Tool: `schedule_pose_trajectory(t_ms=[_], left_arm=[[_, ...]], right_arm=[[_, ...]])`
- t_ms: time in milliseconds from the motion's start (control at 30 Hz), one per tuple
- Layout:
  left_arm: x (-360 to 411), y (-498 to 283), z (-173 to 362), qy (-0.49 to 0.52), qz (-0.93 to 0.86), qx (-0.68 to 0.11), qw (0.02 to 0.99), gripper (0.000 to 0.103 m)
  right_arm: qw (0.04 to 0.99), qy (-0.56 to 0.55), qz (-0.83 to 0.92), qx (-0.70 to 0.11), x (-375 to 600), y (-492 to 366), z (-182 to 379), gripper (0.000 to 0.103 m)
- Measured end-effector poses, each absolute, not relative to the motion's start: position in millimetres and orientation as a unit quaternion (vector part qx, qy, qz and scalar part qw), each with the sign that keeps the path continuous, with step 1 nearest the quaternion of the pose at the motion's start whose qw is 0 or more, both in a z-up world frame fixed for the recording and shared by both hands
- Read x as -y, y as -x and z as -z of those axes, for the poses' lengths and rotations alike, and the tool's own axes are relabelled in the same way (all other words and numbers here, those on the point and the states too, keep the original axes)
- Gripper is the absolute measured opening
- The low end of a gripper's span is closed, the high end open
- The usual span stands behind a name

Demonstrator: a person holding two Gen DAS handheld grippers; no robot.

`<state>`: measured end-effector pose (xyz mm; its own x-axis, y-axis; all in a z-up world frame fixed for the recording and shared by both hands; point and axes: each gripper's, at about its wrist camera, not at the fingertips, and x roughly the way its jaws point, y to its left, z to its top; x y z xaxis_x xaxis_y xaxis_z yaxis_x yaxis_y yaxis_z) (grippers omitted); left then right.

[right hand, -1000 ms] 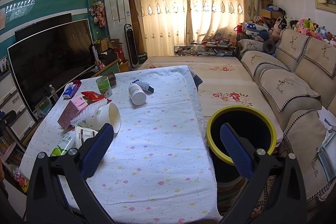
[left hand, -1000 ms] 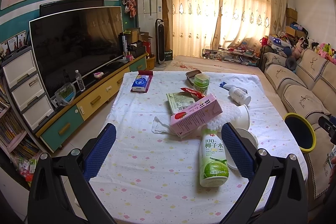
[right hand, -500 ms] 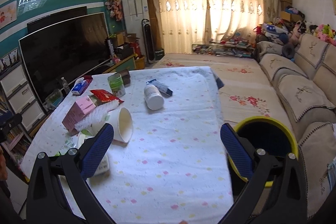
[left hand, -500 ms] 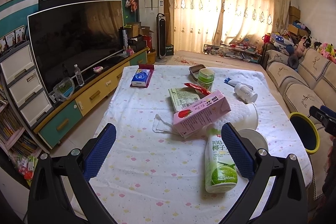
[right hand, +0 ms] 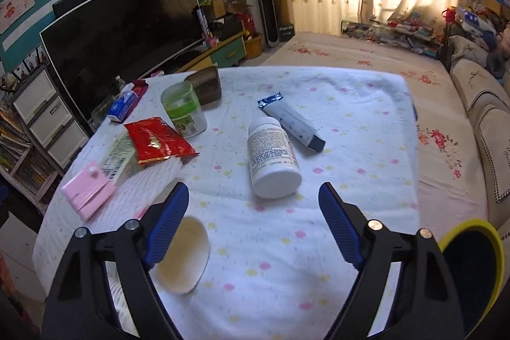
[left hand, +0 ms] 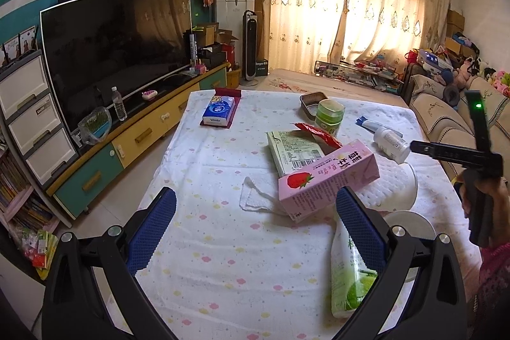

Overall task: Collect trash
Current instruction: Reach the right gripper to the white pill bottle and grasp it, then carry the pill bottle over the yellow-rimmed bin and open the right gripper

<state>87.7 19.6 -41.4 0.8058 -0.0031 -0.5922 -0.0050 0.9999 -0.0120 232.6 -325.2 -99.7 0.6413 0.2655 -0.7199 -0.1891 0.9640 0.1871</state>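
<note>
White paper cup (right hand: pixel 183 255) lies on its side touching the right gripper (right hand: pixel 253 225)'s left finger; a sideways sweep could roll it. Jaws are closing, nothing between them yet. Ahead, the round pill bottle (right hand: pixel 272 163) may roll if nudged. Left gripper (left hand: pixel 255 227) stands spread, empty.

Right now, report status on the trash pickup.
Left tongs open, empty, over the table. Right tongs closing, nothing between them yet, lined up on the white bottle. Paper cup beside its left finger; bin at right.
</note>
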Motion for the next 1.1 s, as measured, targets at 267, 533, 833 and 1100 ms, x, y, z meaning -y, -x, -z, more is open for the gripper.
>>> schedule_pose_trajectory(t_ms=[267, 533, 833, 1100], left_arm=[[-22, -110, 53, 0.007, 0.0, -0.321, 0.947, 0.099], [-25, -122, 62, 0.013, 0.003, -0.33, 0.944, 0.099], [-22, -115, 57, 0.008, 0.003, -0.326, 0.945, 0.099], [-14, -105, 51, 0.002, 0.012, -0.317, 0.948, 0.099]], right_arm=[[0.892, -0.063, -0.126, -0.43, 322, -270, 129, 0.071], [0.888, -0.052, -0.126, -0.439, 316, -282, 141, 0.059], [0.91, -0.037, -0.119, -0.395, 314, -261, 115, 0.045], [0.926, -0.042, -0.128, -0.352, 326, -218, 71, 0.045]])
